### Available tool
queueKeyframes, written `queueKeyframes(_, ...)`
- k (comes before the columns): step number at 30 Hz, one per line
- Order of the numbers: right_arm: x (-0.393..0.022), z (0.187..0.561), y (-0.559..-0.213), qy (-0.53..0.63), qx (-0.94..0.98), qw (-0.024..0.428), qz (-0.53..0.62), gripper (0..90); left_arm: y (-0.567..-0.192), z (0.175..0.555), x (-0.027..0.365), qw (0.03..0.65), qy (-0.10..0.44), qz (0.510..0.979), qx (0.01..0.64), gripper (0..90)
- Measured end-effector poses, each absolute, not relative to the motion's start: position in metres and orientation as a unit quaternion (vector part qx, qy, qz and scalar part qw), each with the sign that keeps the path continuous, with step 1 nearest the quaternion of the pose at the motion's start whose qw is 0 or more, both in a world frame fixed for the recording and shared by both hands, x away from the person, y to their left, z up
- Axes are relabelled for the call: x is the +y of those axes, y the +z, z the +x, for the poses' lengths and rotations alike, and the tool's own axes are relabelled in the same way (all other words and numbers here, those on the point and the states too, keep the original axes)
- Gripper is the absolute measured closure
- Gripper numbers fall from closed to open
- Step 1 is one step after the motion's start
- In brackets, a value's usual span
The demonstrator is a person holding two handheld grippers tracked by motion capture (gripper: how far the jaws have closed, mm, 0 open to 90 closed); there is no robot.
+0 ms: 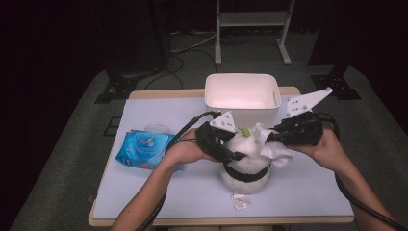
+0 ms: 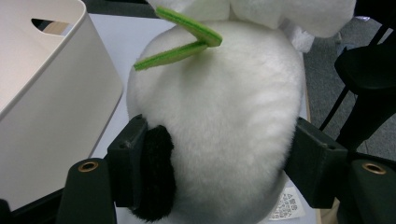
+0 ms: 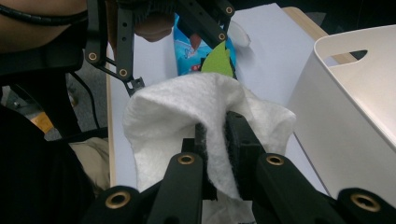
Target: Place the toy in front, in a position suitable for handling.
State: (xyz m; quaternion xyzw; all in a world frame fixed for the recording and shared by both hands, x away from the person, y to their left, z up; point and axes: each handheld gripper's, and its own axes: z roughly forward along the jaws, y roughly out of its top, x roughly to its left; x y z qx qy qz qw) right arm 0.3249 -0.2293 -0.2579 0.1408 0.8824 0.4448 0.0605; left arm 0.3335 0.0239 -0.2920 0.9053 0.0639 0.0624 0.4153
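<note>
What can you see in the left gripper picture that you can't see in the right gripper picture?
Left gripper view alone: the plush toy's round white body squeezed between the left gripper's jaws, its black band and a label. Right gripper view alone: the right gripper pinching a white wipe, and the blue wipes pack behind. Both share the white bin, the green leaf and the white table mat.
</note>
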Motion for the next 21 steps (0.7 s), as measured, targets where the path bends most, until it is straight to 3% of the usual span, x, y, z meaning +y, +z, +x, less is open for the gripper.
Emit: queueKeyframes(21, -0.2374, 0.3259, -0.2679, 0.414, 0.895, 0.057, 0.159, 84.3, -0.2982, 0.3392, 0.0286, 0.438, 0.043, 0.895, 0.075, 16.2)
